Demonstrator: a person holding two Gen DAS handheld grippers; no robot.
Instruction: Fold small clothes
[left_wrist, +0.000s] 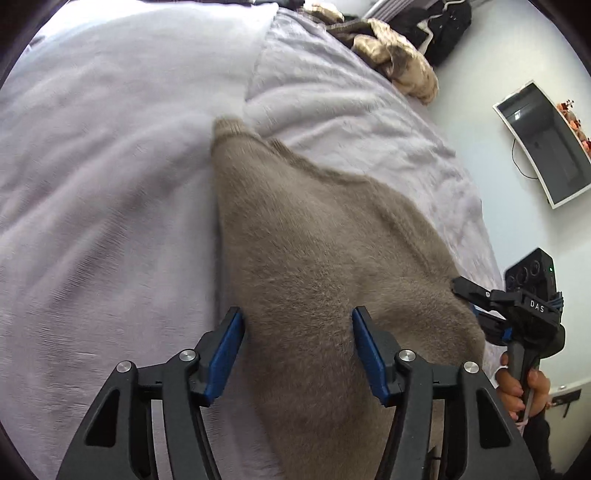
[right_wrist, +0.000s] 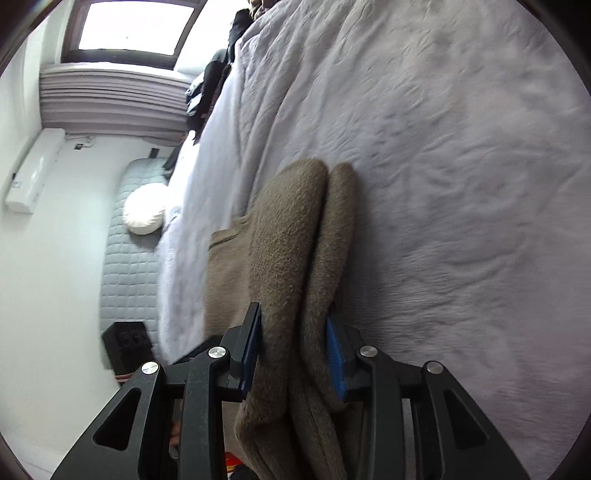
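Mid-fold on the bed (left_wrist: 92, 184): the right tool (right_wrist: 293, 350) grips the doubled brown sweater (left_wrist: 314, 258); the left tool (left_wrist: 297, 350) hangs released above it. Next, regrasp its free edge.

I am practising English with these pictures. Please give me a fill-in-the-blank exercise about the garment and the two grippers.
1. The fuzzy garment is ____ in colour.
2. It lies on a pale lilac ____.
3. The right gripper has bunched folds of the ____ between its fingers.
4. The pads on the left gripper are ____.

Missing words: brown; blanket; garment; blue
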